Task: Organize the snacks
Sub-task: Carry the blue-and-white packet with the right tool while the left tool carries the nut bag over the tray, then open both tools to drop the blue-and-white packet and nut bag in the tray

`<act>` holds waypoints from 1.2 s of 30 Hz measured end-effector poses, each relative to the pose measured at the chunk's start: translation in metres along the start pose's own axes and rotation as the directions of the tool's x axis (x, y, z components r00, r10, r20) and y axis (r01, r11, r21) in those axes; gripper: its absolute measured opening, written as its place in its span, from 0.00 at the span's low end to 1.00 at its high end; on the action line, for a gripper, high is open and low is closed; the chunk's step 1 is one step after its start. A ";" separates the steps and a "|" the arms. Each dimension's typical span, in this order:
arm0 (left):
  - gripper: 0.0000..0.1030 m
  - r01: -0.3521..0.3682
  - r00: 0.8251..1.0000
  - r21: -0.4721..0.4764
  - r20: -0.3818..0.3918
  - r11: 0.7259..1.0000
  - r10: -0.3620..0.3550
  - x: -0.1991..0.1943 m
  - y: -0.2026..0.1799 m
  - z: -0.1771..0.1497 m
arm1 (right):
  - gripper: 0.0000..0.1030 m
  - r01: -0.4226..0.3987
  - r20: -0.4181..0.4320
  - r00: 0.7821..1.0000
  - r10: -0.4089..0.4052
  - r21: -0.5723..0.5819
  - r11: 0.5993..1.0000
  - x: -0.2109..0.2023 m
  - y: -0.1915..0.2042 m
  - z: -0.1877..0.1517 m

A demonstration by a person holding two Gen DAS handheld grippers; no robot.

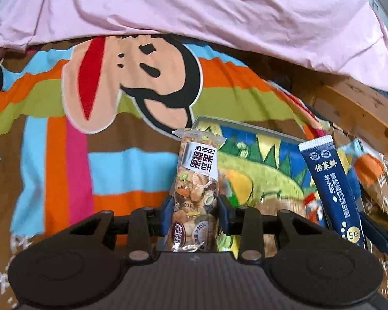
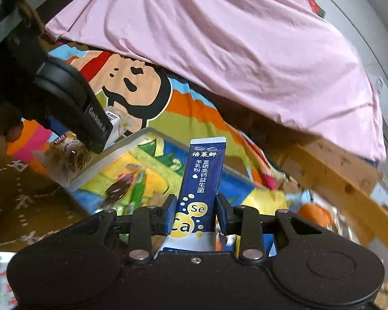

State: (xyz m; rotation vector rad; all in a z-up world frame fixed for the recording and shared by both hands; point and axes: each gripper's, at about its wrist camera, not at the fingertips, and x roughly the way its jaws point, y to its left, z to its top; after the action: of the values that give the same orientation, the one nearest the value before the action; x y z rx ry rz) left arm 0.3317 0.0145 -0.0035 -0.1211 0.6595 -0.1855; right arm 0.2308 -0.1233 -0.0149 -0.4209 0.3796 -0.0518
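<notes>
The nut bar (image 1: 195,193), a clear wrapper showing nuts and seeds with a white label of black characters, sits pinched in my left gripper (image 1: 194,213), the blue pads pressing its two long sides and the far sealed end pointing away from me. It hangs above the near left edge of a shallow tray (image 1: 245,126) whose floor is printed with a bright green, yellow and blue cartoon scene. My right gripper (image 2: 195,214) pinches a dark blue stick sachet (image 2: 203,178) low down, near the yellow "Se" and "Ca" circles, with its white-tipped end pointing forward over the same tray (image 2: 132,139). From the left wrist view the sachet (image 1: 331,180) shows to the right of the nut bar, apart from it. From the right wrist view the nut bar (image 2: 64,152) appears at the tray's left rim, partly hidden behind the left gripper's black body. The tray rests on a striped cartoon blanket (image 1: 64,139), with a rumpled pink sheet (image 1: 194,7) beyond and a wooden rail (image 2: 344,180) at the right.
</notes>
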 end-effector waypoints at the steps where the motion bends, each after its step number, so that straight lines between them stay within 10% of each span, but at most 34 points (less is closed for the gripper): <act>1: 0.38 0.017 1.000 -0.007 0.014 1.000 -0.017 0.006 -0.001 0.002 | 0.34 0.000 0.004 1.000 0.000 -0.007 1.000 0.007 -0.003 0.001; 12: 0.38 0.117 0.993 0.002 0.013 0.993 -0.117 0.064 -0.031 0.003 | 0.34 0.014 -0.059 0.998 -0.007 0.118 0.993 0.068 -0.033 -0.013; 36: 0.39 0.060 0.998 0.093 -0.027 0.994 -0.058 0.086 -0.049 -0.008 | 0.36 0.049 -0.192 0.981 -0.007 0.217 0.975 0.098 -0.053 -0.041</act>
State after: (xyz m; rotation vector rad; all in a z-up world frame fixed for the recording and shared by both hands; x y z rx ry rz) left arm 0.3870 -0.0518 -0.0524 -0.0479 0.6706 -0.2752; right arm 0.3081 -0.1999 -0.0617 -0.2009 0.5506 -0.1612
